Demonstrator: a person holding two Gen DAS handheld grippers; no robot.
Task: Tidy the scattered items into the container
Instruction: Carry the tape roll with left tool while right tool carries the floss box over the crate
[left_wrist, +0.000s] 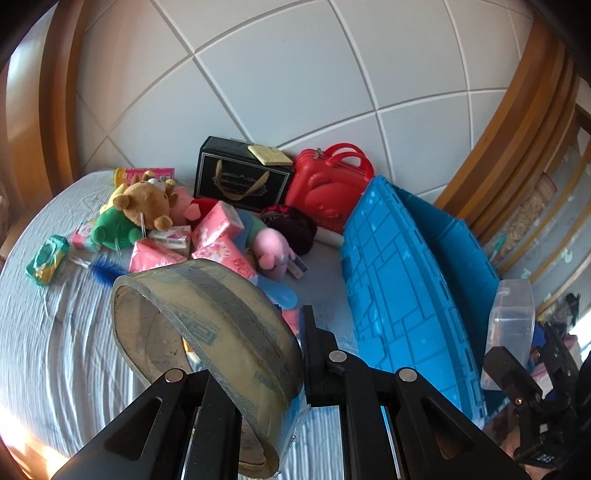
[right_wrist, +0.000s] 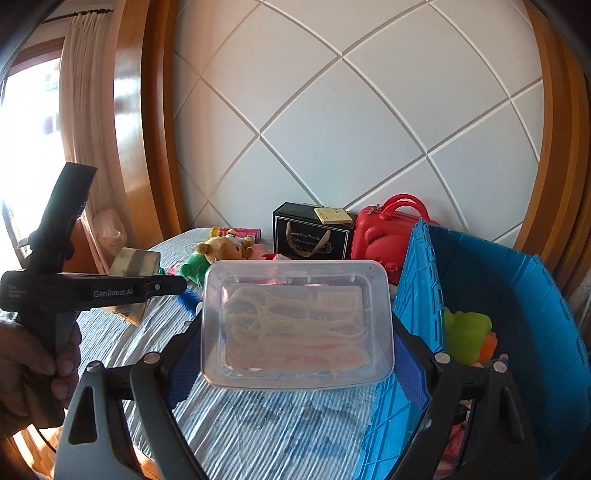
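Left gripper (left_wrist: 258, 376): raised over the bed (left_wrist: 55, 332), jaws clamped on a tilted tape roll (left_wrist: 207, 332). Scattered pile (left_wrist: 192, 236) of plush toys and pink packets: far left, against the headboard. Right gripper (right_wrist: 295, 354): level, near the crate's left wall, jaws gripping a clear plastic box (right_wrist: 295, 321) of floss picks. Blue crate (right_wrist: 517, 295): right, toys inside.

A: What do the grippers look like?
B: Matte black plastic; the right gripper (right_wrist: 297, 332) has round silver screws at its finger joints.
A: Markings?
B: White "GenRobot.AI" on the left gripper (right_wrist: 110, 291), above a bare-skinned hand (right_wrist: 33, 373).
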